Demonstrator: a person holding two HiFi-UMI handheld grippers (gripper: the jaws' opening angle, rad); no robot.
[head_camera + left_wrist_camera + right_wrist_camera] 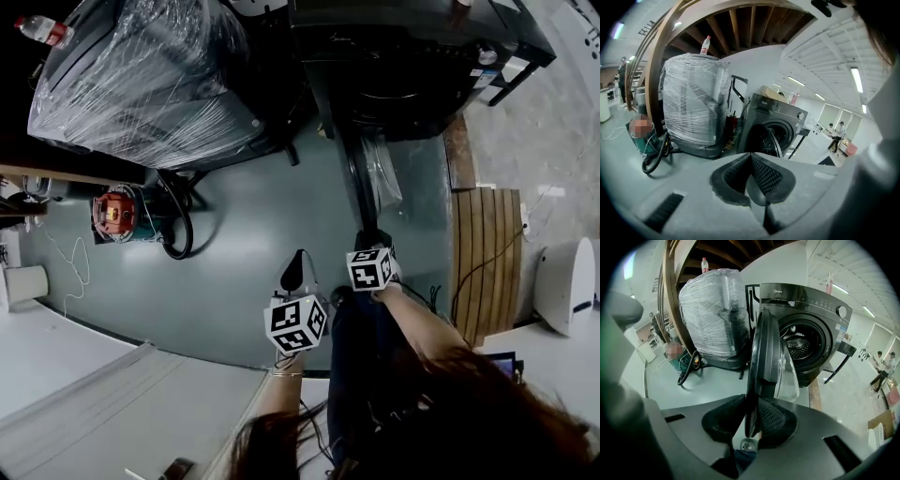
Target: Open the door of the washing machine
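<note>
A dark front-loading washing machine (pixel 412 56) stands at the far side of the floor, and its drum (pixel 804 345) is exposed. Its round door (pixel 766 357) is swung out towards me and shows edge-on in the head view (pixel 361 178). My right gripper (pixel 752 416) is shut on the door's lower rim, which runs between its two pads. The same gripper shows in the head view (pixel 368 239), just under the door. My left gripper (pixel 751 161) is shut with nothing in it and hangs free to the left (pixel 292 270), pointing at the washing machine (pixel 776 126).
A large appliance wrapped in plastic film (pixel 141 75) stands left of the washer, with a bottle (pixel 42 28) on top. A red-and-green machine with a black hose (pixel 117 214) sits on the floor. A wooden pallet (pixel 487 253) and a white bin (pixel 567 281) are at the right.
</note>
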